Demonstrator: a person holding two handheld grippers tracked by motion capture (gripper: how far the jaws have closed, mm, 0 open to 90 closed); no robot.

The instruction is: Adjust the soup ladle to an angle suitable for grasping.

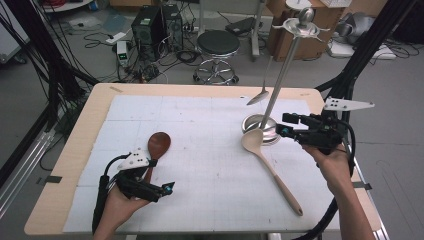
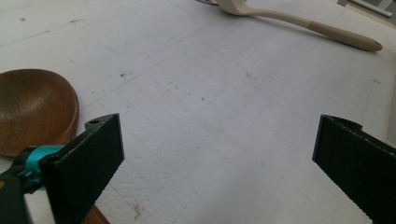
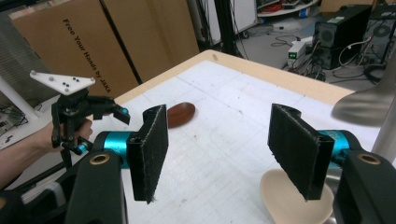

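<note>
A dark brown wooden spoon lies on the white mat at the left, its handle running under my left hand. My left gripper rests low beside it, open, nothing between the jaws; the spoon's bowl lies just outside the left jaw. A pale beige spoon lies at the right, bowl against the round base of a metal stand. From the stand hangs a metal spoon. My right gripper hovers open by the base, above the beige bowl, holding nothing.
The white gridded mat covers most of the wooden table. The stand's tall pole rises close to my right gripper. On the floor beyond the table stand a black stool, computer boxes, cardboard cartons and cables.
</note>
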